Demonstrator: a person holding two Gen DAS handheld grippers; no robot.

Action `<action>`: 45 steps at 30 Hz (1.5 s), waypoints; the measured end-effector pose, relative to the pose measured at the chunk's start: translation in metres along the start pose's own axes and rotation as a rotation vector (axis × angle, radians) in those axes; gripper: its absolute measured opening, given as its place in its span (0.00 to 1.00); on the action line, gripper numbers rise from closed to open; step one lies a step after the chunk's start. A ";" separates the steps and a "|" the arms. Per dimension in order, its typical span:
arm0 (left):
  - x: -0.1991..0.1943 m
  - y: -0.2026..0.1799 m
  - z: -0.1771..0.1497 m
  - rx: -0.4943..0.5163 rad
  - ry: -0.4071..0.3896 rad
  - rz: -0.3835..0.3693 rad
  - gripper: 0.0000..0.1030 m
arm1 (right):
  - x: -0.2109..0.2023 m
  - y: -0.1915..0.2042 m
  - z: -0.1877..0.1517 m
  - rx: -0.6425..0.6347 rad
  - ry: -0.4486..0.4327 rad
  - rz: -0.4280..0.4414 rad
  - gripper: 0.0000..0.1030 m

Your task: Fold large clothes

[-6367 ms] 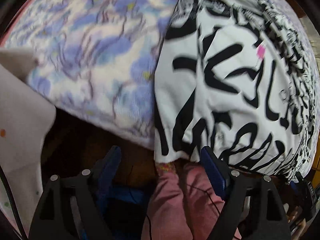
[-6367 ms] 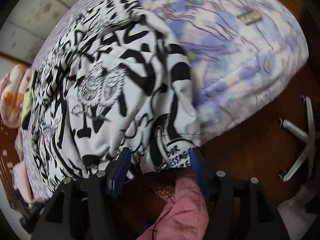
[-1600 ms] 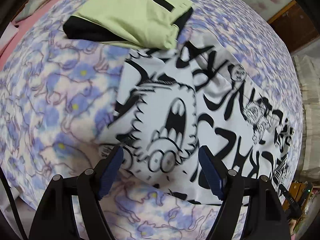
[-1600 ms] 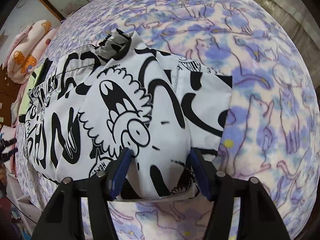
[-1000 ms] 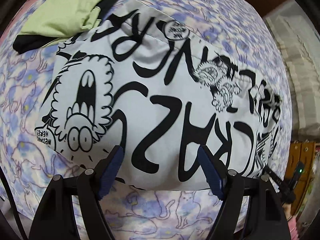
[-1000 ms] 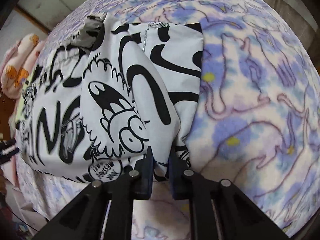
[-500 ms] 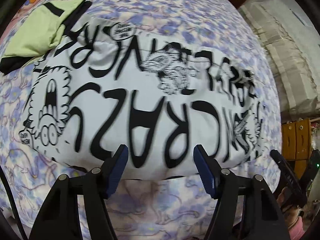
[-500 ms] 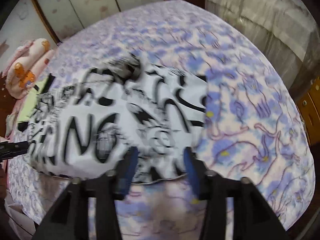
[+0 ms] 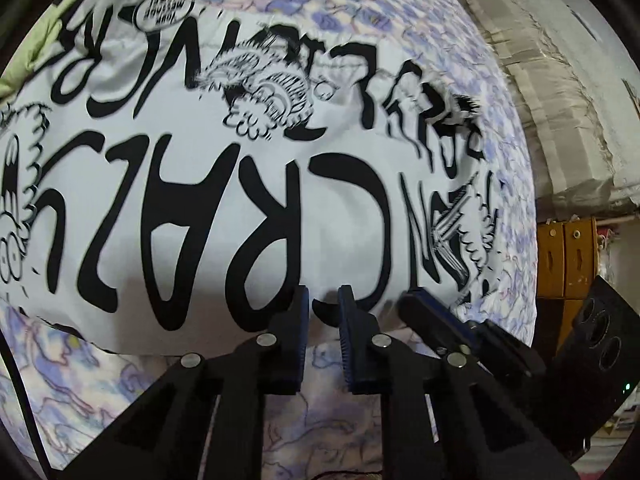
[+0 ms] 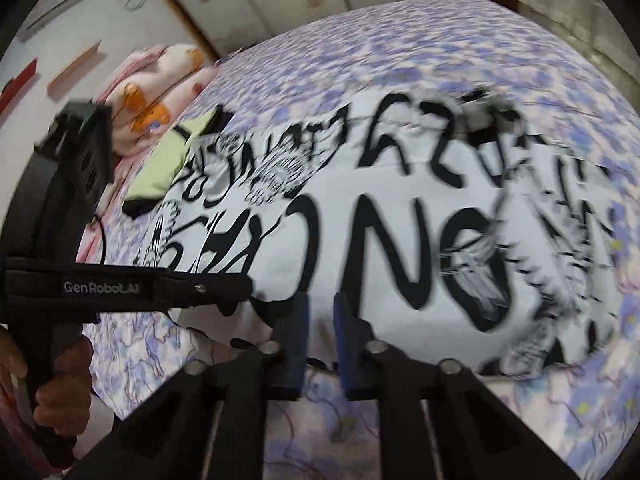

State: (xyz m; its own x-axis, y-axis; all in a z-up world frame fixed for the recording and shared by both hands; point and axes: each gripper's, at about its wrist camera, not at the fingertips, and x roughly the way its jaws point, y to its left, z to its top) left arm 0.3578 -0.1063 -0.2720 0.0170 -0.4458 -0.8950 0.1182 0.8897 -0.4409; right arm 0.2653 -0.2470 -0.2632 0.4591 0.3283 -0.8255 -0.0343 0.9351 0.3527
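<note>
Left gripper (image 9: 323, 300) and right gripper (image 10: 320, 304) have just been closing, both pinching the near hem of the shirt (image 9: 224, 208) lying on the bed (image 9: 400, 12). Lifting evenly should be keeping the fold square.

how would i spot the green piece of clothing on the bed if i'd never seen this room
Start at the bed with the purple cat-print bedspread. A big white garment with black graffiti lettering lies across it; the folded green garment sits at its far left corner, near the pink plush toy. It is the only plain pale-green fabric there, with black trim.
</note>
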 end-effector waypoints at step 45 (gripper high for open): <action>-0.020 0.167 0.008 -0.281 -0.237 0.542 0.01 | -0.010 -0.148 -0.002 0.172 0.002 -0.341 0.00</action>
State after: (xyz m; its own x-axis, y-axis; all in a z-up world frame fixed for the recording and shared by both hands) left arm 0.3847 0.0505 -0.3276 0.2236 0.0920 -0.9703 -0.2316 0.9720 0.0388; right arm 0.2643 -0.3882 -0.3083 0.4164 0.0024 -0.9092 0.2695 0.9547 0.1259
